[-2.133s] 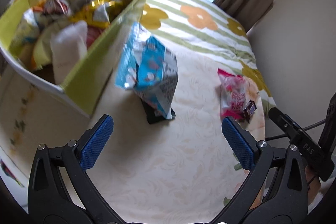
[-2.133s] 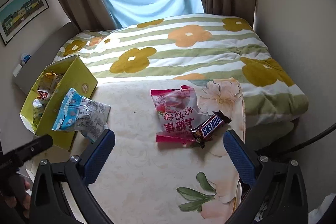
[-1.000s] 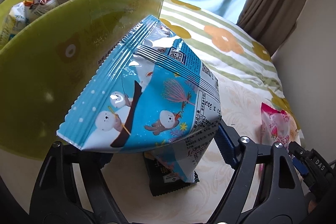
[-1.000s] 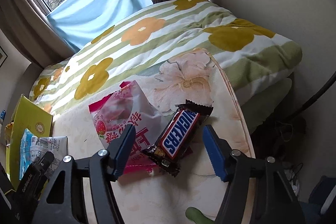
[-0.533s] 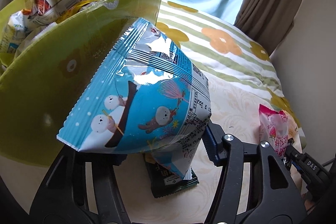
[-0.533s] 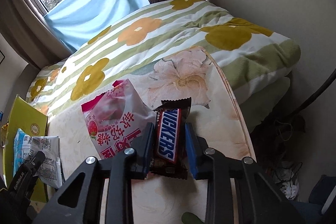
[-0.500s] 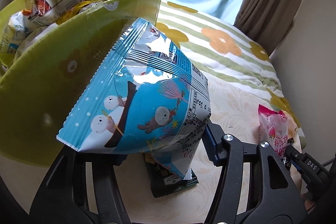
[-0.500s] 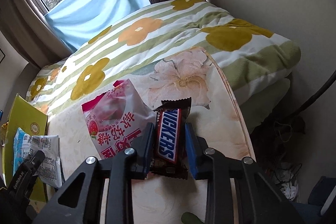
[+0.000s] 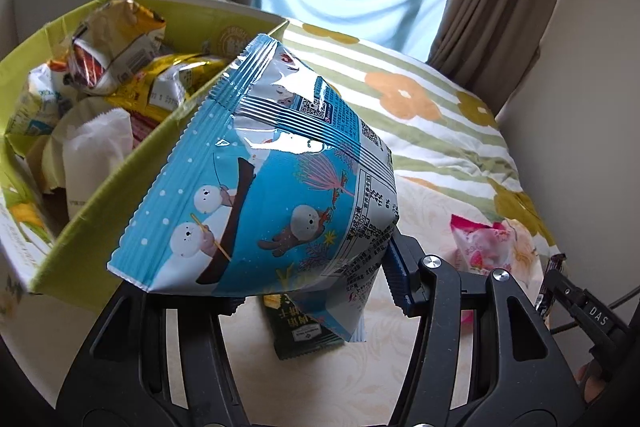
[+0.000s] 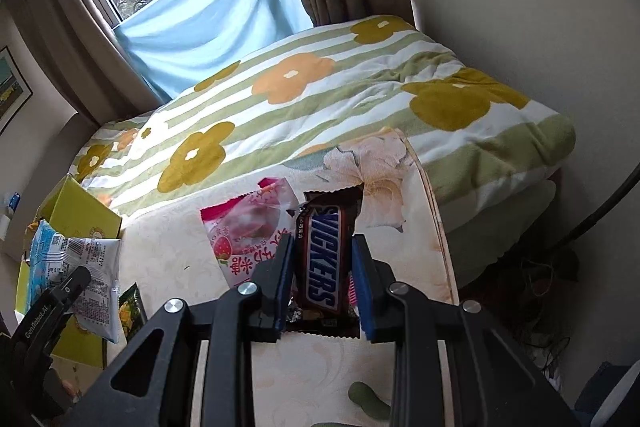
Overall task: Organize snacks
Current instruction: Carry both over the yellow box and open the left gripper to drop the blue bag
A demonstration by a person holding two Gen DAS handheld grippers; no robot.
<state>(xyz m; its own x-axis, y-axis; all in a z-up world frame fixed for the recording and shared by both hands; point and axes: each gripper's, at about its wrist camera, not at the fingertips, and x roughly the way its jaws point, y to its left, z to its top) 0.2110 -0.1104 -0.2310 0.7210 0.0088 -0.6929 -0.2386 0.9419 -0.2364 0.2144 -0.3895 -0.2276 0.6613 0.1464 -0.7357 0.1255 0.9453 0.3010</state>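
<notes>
Snacks are the subject here, and we inspect from left to right. At far left stands the yellow-green cardboard box [image 9: 120, 183], open-topped and already crowded with packets. Just beside its near wall, our left gripper [image 9: 320, 275] is clamped on the blue seal-print snack bag [image 9: 264, 195]; its jaws have just been closing and the bag sits pinched between them at its lower edge, lifted off the cream floral cloth [image 9: 400, 359]. A dark green packet [image 9: 304, 331] lies flat on the cloth beneath the bag. Further right, a pink strawberry candy bag [image 10: 248, 239] rests on the cloth. Touching its right edge, our right gripper [image 10: 322, 275] is closed firmly on the Snickers bar [image 10: 324, 259], gripping it across its width.

We judge the step in hand to be carrying both items to the box. To do it well, we would raise the puffy bag clear of the box rim before releasing, since the grip is only on a corner and the bag may swing. We would bring the bar across above the pink bag without dragging it.
</notes>
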